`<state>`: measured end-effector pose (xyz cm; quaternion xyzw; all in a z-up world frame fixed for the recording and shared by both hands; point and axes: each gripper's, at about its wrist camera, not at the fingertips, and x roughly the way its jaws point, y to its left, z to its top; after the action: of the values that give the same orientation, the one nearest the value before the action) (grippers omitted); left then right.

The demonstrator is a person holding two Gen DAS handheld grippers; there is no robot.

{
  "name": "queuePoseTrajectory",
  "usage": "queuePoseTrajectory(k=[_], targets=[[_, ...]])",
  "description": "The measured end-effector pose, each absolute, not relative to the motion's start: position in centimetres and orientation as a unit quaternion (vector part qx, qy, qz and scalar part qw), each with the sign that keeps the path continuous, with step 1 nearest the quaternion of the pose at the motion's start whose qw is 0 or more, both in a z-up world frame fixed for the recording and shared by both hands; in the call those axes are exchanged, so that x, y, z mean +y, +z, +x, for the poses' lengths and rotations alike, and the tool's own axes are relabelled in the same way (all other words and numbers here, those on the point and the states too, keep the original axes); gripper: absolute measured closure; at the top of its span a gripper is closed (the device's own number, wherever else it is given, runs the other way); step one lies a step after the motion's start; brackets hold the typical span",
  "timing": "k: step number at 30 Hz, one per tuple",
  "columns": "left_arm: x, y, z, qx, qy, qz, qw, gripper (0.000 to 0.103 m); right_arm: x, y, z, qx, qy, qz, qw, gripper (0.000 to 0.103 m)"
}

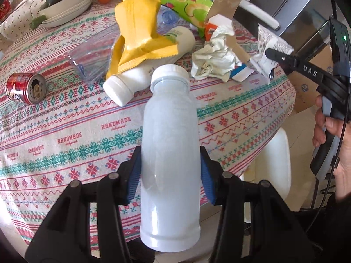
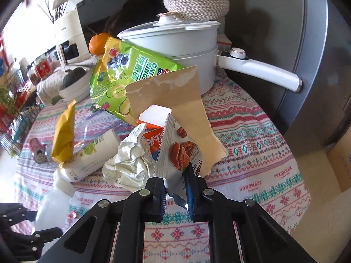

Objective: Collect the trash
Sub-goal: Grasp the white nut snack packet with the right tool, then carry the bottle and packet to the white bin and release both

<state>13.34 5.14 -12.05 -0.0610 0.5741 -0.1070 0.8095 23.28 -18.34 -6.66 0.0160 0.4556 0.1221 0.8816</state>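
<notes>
Right wrist view showed the right tongs [image 2: 175, 191] clamping a white pecan snack wrapper [image 2: 177, 153] above the counter [image 2: 252, 131]; left tongs [image 1: 170, 171] gripped a frosted plastic bottle [image 1: 170, 153]. Lifting the wrapper clear of the crumpled tissue [image 2: 129, 162] seemed wisest.

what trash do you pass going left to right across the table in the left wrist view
red can → crushed clear plastic cup → yellow wrapper → frosted bottle held in the left gripper → crumpled paper → pecan packet in the right gripper
</notes>
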Motion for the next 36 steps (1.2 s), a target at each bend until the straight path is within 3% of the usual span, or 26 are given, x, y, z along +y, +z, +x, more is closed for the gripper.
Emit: queuePoseTrajectory(k=[20, 36], targets=[[-1.8, -9.1, 6.7, 0.543, -0.205, -0.038, 0.813, 0.052, -28.5, -4.2, 13.9, 0.525, 0.146, 0.099, 0.833, 0.087], [-11.1, -14.0, 3.6, 0.597, -0.273, 0.050, 0.752, 0.052, -32.1, -7.5, 8.0, 0.567, 0.139, 0.094, 0.807, 0.087]])
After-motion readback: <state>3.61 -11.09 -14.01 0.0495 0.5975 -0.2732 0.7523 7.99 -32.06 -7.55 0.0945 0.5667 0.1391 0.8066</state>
